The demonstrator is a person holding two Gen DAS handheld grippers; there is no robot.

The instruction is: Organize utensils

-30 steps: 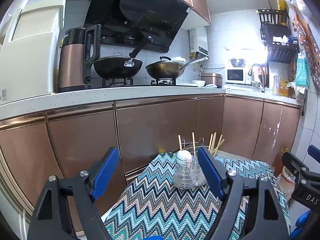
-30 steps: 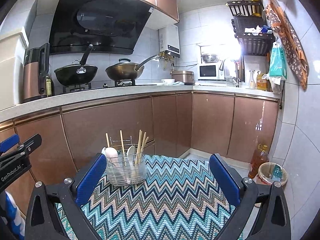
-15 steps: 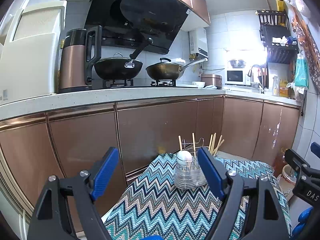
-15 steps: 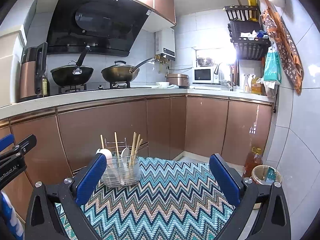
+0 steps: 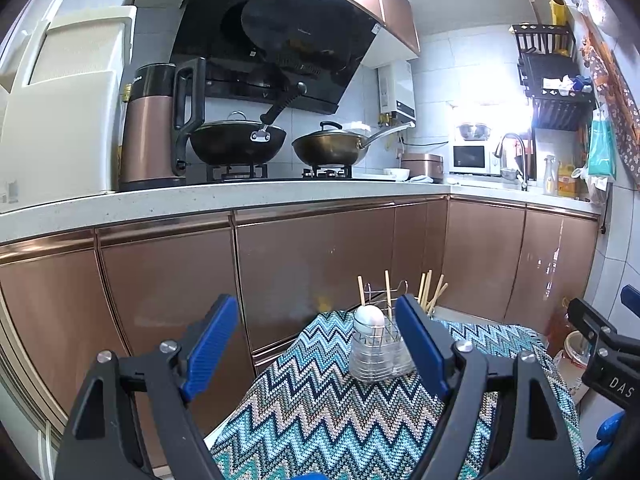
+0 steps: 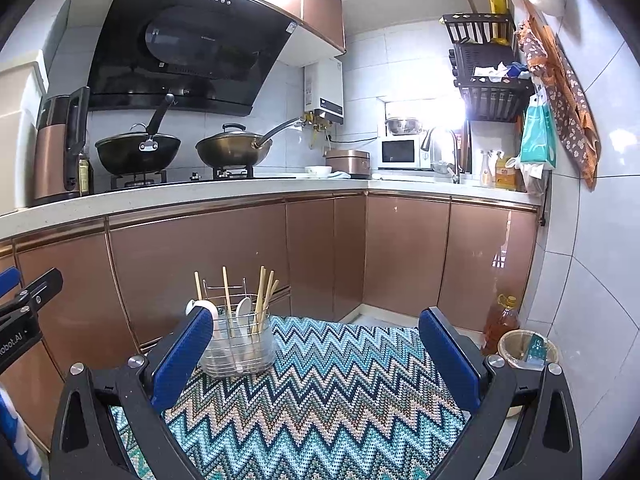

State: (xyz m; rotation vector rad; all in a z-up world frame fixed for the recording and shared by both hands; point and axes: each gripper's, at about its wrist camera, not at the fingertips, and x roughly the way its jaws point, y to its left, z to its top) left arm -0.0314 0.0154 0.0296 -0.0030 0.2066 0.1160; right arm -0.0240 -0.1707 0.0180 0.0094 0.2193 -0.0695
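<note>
The utensil holder, chopsticks standing upright in it, sits at lower left of the right wrist view beside the empty right gripper, whose jaws are wide apart like those of the empty left gripper.

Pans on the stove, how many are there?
2. The black pan sits on the left burner, and the bronze pan with a lid sits on the right burner beside it. None seem hidden.

"DAS" on right claw
</note>
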